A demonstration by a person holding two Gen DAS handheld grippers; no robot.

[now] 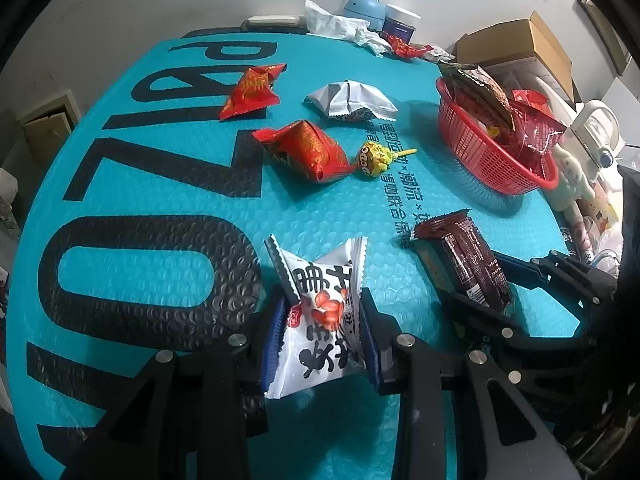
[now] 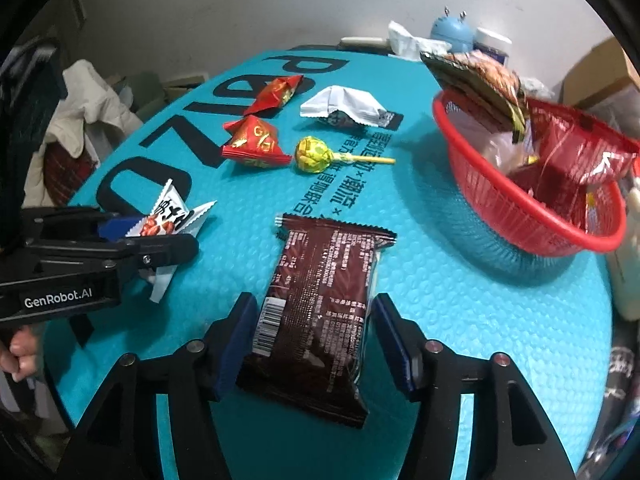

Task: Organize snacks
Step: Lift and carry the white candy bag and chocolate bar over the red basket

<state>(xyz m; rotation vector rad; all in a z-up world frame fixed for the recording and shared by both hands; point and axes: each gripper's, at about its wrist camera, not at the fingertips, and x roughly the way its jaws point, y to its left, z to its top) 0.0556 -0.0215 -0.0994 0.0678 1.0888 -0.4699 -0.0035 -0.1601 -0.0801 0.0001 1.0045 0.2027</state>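
Observation:
My left gripper (image 1: 322, 332) is shut on a white snack packet (image 1: 320, 308) with black characters, just above the teal mat; it also shows in the right wrist view (image 2: 168, 216). My right gripper (image 2: 316, 336) is open, its fingers either side of a dark brown snack bar (image 2: 320, 304) lying on the mat, with small gaps. The bar shows in the left wrist view (image 1: 468, 264) too. A red basket (image 2: 532, 216) (image 1: 480, 152) holding several snacks stands at the right. Two red packets (image 1: 308, 152) (image 1: 252, 90), a silver packet (image 1: 352, 100) and a yellow lollipop (image 1: 376, 160) lie mid-mat.
The teal bubble mat (image 1: 160, 200) covers a round table. At the back edge stand a blue gadget (image 1: 362, 4), a white jar (image 1: 400, 20) and crumpled tissue (image 1: 336, 24). A cardboard box (image 1: 516, 44) and a kettle (image 1: 596, 124) sit off to the right.

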